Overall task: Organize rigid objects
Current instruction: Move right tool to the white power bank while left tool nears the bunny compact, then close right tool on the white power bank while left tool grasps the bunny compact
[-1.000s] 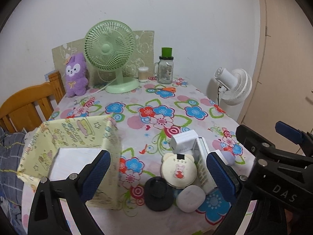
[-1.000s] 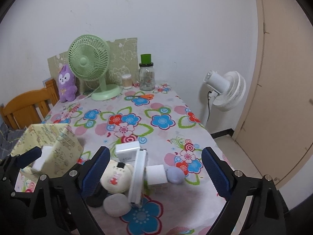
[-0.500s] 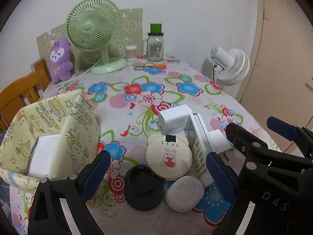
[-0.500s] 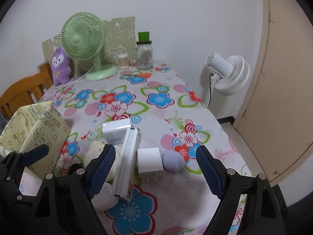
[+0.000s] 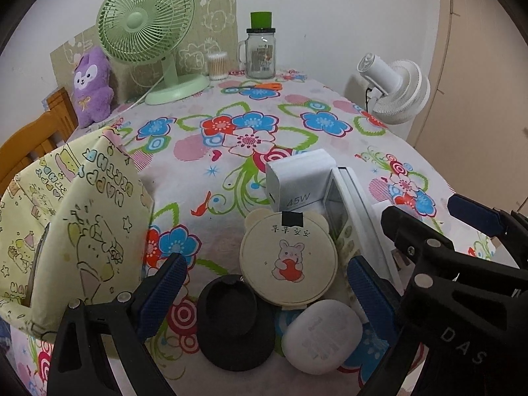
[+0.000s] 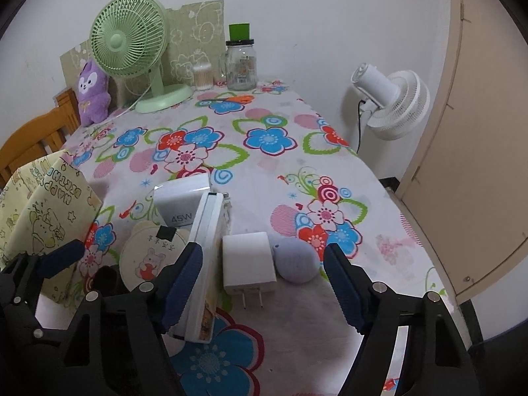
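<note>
A cluster of small items lies near the table's front edge: a round cream bear-eared case [image 5: 287, 265], a black round lid [image 5: 235, 321], a white oval case [image 5: 321, 336], a white 45W charger [image 5: 297, 181], a long white box on its side [image 6: 206, 264], a white plug adapter [image 6: 248, 264] and a lilac egg-shaped item [image 6: 296, 259]. A yellow printed fabric bin [image 5: 66, 217] stands at the left. My left gripper [image 5: 264, 293] is open, low over the cream case and black lid. My right gripper [image 6: 264, 279] is open around the plug adapter and lilac item.
At the back stand a green desk fan [image 5: 145, 19], a purple plush [image 5: 90, 85], a glass jar with a green lid [image 5: 260, 49] and a cotton-swab tub [image 5: 217, 65]. A white floor fan [image 6: 389, 102] stands beyond the table's right edge. A wooden chair [image 5: 29, 142] is at the left.
Both grippers have moved forward and down toward the item cluster, which now looks larger and closer. Both stay open. No item has moved.
</note>
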`<state>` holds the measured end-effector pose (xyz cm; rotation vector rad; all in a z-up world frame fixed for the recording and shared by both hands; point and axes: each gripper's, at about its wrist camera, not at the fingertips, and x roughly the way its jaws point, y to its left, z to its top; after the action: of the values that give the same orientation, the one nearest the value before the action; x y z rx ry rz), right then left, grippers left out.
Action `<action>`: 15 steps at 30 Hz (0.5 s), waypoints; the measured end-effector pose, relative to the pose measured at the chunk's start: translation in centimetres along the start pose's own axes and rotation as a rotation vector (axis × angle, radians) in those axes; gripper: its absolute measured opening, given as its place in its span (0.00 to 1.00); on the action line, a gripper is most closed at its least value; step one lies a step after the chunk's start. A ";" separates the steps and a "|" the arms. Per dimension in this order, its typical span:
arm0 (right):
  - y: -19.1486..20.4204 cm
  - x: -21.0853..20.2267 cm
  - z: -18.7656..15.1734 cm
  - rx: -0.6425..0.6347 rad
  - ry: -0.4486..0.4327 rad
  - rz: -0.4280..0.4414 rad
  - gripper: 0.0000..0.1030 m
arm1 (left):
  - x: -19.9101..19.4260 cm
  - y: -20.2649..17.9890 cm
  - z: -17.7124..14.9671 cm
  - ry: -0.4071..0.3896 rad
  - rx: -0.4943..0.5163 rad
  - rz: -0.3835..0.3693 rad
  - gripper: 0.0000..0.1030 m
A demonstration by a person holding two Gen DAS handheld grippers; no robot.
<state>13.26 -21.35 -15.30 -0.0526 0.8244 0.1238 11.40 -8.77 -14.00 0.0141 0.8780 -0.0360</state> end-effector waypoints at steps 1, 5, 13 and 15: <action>0.2 0.1 0.1 -0.003 0.003 0.003 0.76 | 0.2 0.0 0.0 0.004 0.001 0.001 0.95; 1.1 1.0 0.2 -0.017 0.019 0.022 0.76 | 0.9 0.1 0.1 0.025 0.010 0.010 0.95; 2.2 3.0 0.3 -0.012 0.074 0.056 0.59 | 2.2 0.1 0.2 0.052 0.039 0.008 0.96; 2.7 3.2 0.3 -0.041 0.066 0.033 0.54 | 2.3 0.2 0.1 0.050 0.039 0.001 0.96</action>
<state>15.26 -18.34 -17.43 -0.0818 0.8884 0.1704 12.94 -8.64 -15.66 0.0519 0.9268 -0.0514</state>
